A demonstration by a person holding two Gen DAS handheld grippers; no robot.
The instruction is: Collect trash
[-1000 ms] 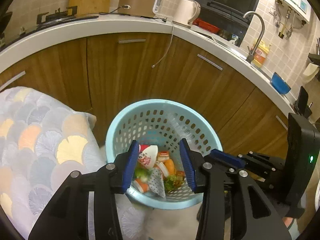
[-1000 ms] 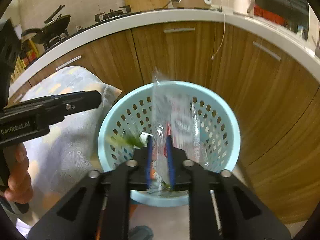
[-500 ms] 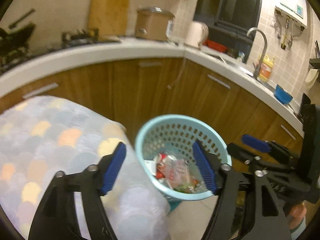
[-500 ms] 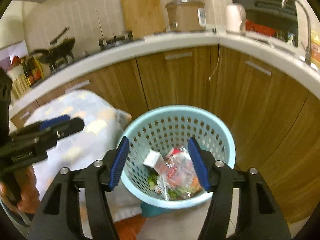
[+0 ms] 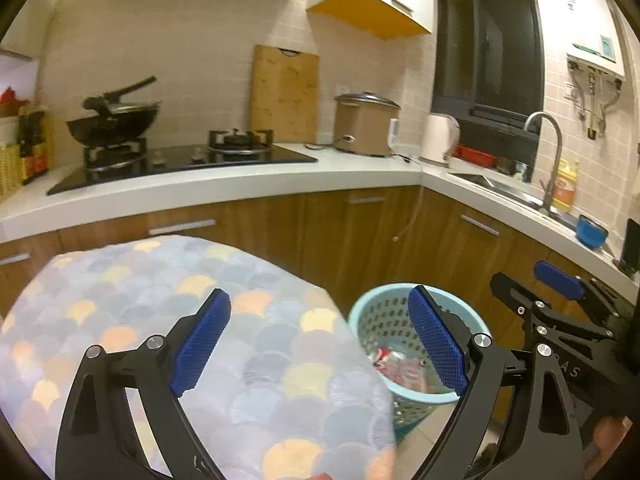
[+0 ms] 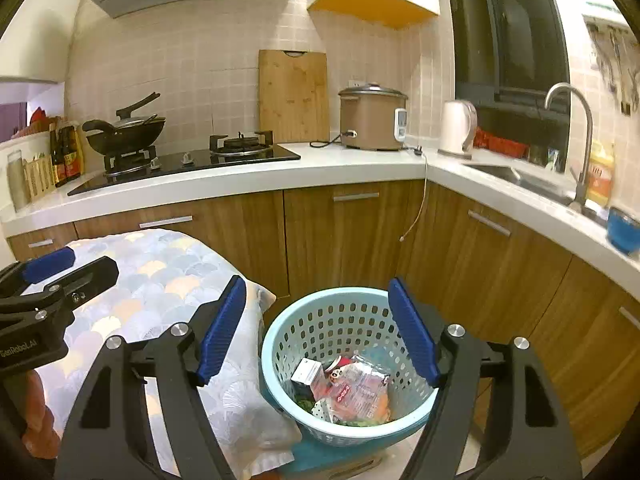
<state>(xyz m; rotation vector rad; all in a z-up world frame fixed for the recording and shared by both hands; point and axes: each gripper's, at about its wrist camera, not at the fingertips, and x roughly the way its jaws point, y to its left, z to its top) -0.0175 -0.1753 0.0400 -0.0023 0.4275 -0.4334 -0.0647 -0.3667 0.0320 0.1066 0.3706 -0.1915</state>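
A pale blue perforated basket (image 6: 320, 320) (image 5: 368, 312) stands on the floor by the wooden cabinets. Inside lie a crumpled clear wrapper with red print (image 6: 356, 388), a small carton (image 6: 306, 372) and other scraps. My right gripper (image 6: 318, 328) hovers above and short of the basket, its jaws opening wide with nothing between them. Over the patterned tablecloth (image 5: 180, 320), left of the basket, my left gripper (image 5: 320, 344) has its jaws opening too, nothing between them. Each gripper shows at the edge of the other's view: the left gripper (image 6: 52, 276) and the right gripper (image 5: 560, 292).
The table under the cloth sits close against the basket's left side. A white countertop (image 6: 280, 168) runs behind with a stove (image 6: 180, 160), wok (image 6: 124, 132), rice cooker (image 6: 372, 120), kettle (image 6: 458, 128) and sink tap (image 6: 576, 136). A blue bowl (image 6: 624, 232) sits at right. A cord (image 6: 416, 204) hangs down the cabinet front.
The right gripper let the clear wrapper fall into the basket and opened. Both grippers rose and drew back, tilting up toward the counter. The left gripper swung left over the tablecloth, opening wider.
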